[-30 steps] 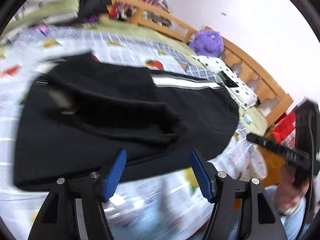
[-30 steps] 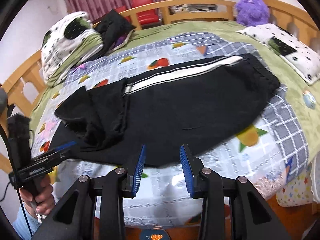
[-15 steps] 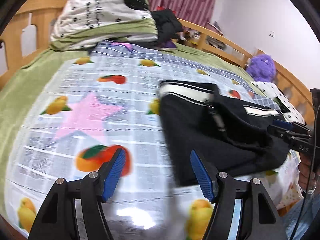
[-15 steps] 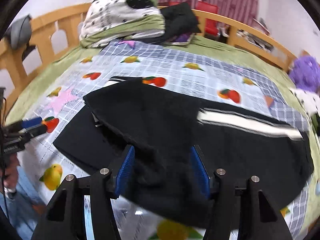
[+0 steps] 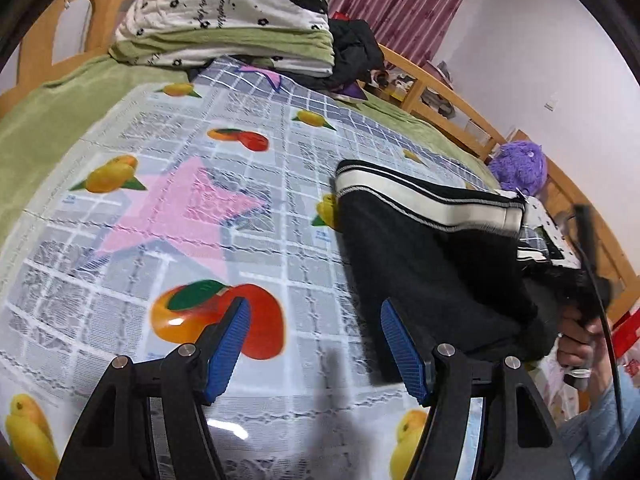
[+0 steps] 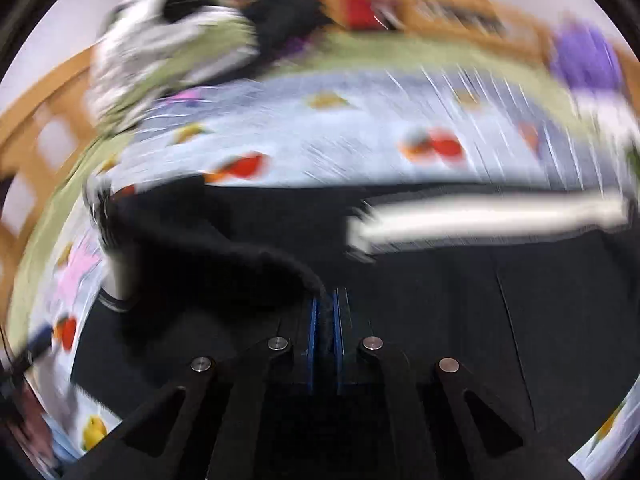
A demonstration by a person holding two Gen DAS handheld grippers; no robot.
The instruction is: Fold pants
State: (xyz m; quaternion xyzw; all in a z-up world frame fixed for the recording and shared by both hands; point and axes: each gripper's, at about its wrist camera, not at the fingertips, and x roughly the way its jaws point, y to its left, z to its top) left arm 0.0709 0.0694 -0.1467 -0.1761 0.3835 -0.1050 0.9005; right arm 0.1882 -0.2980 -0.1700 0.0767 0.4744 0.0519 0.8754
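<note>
Right gripper (image 6: 324,316) is clamped tight on a fold of the black pants (image 5: 424,264), which lie on the fruit-print bedspread (image 5: 192,208); left gripper (image 5: 316,340) hangs wide open, empty, just beside the pants' edge

script lettering on folded quilt (image 5: 224,4), too small to read.

A fruit-print sheet (image 5: 208,208) covers the bed; folded bedding (image 5: 232,20) lies at its head, a purple plush toy (image 5: 520,166) by its rail.
</note>
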